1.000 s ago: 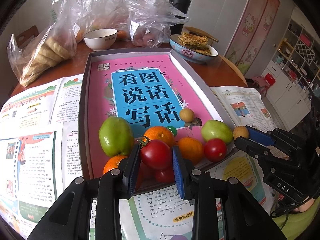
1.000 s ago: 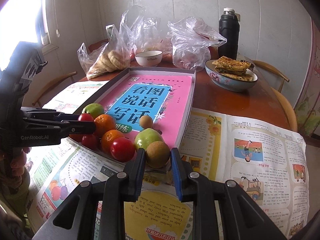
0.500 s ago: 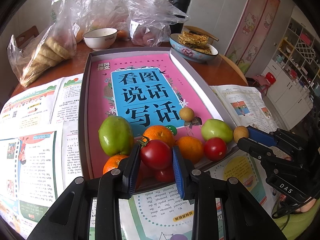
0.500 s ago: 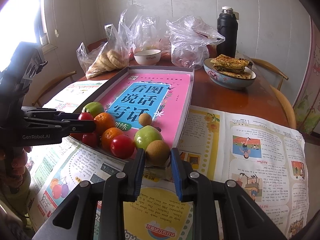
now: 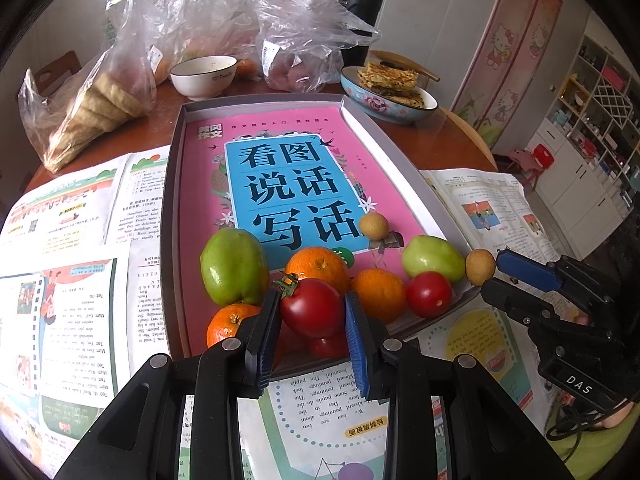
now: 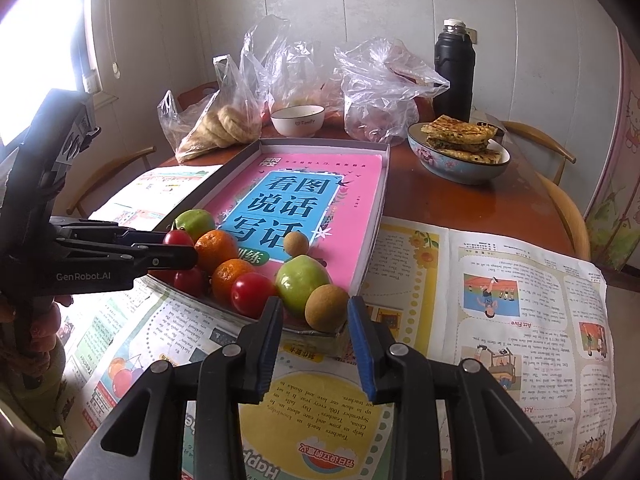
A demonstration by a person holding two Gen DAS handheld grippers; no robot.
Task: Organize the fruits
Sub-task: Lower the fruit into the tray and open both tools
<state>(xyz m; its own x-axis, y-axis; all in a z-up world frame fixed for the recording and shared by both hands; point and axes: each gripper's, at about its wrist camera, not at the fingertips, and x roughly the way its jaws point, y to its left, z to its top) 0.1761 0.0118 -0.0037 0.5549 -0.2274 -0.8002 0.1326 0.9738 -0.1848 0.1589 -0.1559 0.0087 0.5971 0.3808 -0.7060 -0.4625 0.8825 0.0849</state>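
Clamping a red tomato (image 5: 311, 307) between its blue pads, the left gripper (image 5: 312, 318) holds the fruit at the near end of a shallow grey tray (image 5: 173, 184) lined with a pink and blue book cover. The tray serves as the landmark here. The tomato sits in a cluster at that near end, with a green fruit (image 5: 234, 266) to its left, tangerines (image 5: 318, 266) behind and beside it, a second red tomato (image 5: 429, 294) to the right, and another green fruit (image 5: 432, 258) beyond that. A small tan fruit (image 5: 373, 225) lies alone farther up the tray.

At the tray's near right corner, the right gripper (image 6: 314, 314) has its jaws opening around a round brown fruit (image 6: 326, 307), with a gap visible on both sides, so the pads do not press it. Open newspaper pages (image 6: 500, 300) lie under and around the tray. Beyond its far end stand a white bowl (image 5: 203, 76), plastic bags (image 5: 308, 40) and a black flask (image 5: 362, 8).
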